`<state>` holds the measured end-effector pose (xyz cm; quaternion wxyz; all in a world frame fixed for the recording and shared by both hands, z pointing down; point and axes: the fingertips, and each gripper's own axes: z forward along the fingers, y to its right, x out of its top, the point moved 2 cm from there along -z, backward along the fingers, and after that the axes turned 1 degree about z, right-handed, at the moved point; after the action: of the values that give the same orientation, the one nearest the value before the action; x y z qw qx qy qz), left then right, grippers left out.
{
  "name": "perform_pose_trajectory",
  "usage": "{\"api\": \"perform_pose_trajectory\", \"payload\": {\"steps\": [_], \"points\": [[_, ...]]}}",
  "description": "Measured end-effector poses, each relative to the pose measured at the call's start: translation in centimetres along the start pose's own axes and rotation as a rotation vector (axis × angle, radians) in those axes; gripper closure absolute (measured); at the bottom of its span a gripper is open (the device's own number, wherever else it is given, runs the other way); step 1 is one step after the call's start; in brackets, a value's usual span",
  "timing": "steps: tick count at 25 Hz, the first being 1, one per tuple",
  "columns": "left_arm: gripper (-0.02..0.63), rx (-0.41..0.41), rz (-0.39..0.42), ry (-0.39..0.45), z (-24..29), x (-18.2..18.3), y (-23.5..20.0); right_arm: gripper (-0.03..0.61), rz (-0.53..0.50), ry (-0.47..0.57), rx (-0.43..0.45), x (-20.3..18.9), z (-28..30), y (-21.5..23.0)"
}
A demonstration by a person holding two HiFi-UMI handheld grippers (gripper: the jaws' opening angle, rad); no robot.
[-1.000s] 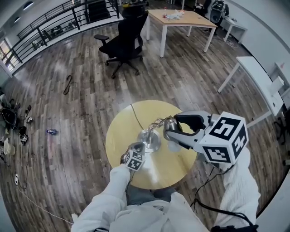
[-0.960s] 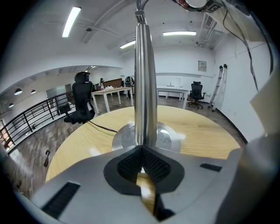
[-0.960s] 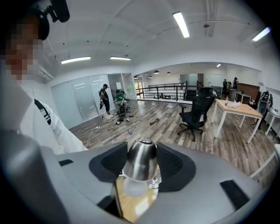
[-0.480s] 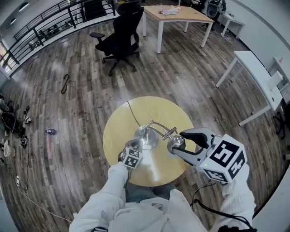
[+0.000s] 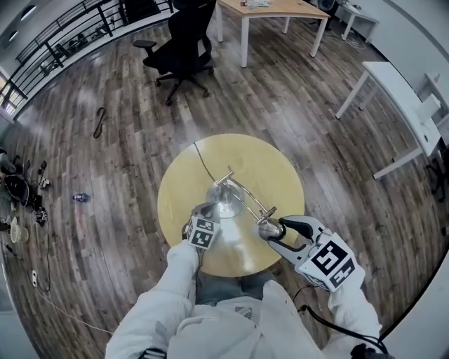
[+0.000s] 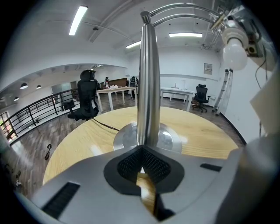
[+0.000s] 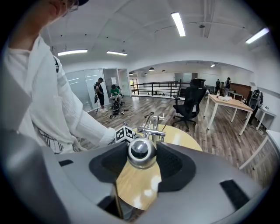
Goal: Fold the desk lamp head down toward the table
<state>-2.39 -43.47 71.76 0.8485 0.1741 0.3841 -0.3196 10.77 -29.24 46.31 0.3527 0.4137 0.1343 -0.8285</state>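
A chrome desk lamp stands on the round wooden table (image 5: 280, 168), its round base (image 5: 226, 201) near the middle. My left gripper (image 5: 208, 212) is shut on the lamp's upright pole (image 6: 148, 78) just above the base (image 6: 127, 138). The jointed arm (image 5: 247, 200) slopes out to the lamp head (image 5: 269, 228) near the table's front edge. My right gripper (image 5: 275, 231) is shut on that head, whose chrome cap (image 7: 140, 152) sits between the pads. In the left gripper view the white bulb (image 6: 235, 54) shows at upper right.
The lamp's black cable (image 5: 203, 163) runs off the table's far side. A black office chair (image 5: 179, 31) and a wooden desk (image 5: 277, 8) stand beyond; a white table (image 5: 400, 91) is at right. A railing (image 5: 63, 35) lines the far left. People (image 7: 114, 98) stand far back.
My right gripper has swung the lamp head down and toward the table's near edge, stretching the arm out. The left gripper has stayed on the pole.
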Motion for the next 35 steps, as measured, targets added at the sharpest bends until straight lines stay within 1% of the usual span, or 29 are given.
{"api": "perform_pose_trajectory", "payload": {"steps": [2, 5, 9, 12, 16, 21, 23, 29, 32, 35], "points": [[0.614, 0.005, -0.009, -0.001, -0.1, -0.1, 0.0, 0.376, 0.01, 0.005, -0.006, -2.0, 1.2, -0.1], [0.614, 0.01, -0.011, -0.005, 0.2, -0.1, 0.2, 0.373, 0.023, 0.063, -0.007, -4.3, 2.4, 0.1], [0.614, 0.025, -0.006, -0.002, 0.3, -0.2, 0.4, 0.37, 0.024, 0.18, 0.0, -6.2, 3.7, 0.4], [0.614, 0.033, -0.015, 0.0, 0.2, -0.3, 0.3, 0.37, 0.001, 0.193, -0.009, -7.2, 5.2, 0.2], [0.614, 0.034, -0.027, -0.005, 0.1, -0.2, 0.2, 0.368, 0.002, 0.247, -0.018, -8.2, 6.7, 0.4], [0.614, 0.037, -0.014, -0.006, 0.2, -0.2, 0.3, 0.365, -0.014, 0.267, -0.02, -9.3, 8.2, 0.7], [0.614, 0.044, -0.021, -0.004, 0.3, -0.1, 0.2, 0.365, -0.028, 0.268, -0.023, -9.7, 9.0, 0.9], [0.614, 0.053, -0.038, 0.007, 0.7, -0.1, -0.1, 0.364, -0.023, 0.344, -0.042, -10.4, 11.3, 1.7], [0.614, 0.06, -0.049, 0.019, 0.6, 0.0, 0.0, 0.362, -0.043, 0.327, -0.044, -11.0, 12.4, 2.0], [0.614, 0.052, -0.042, 0.021, 0.8, 0.1, 0.1, 0.36, -0.044, 0.324, -0.045, -11.4, 13.3, 2.3]]}}
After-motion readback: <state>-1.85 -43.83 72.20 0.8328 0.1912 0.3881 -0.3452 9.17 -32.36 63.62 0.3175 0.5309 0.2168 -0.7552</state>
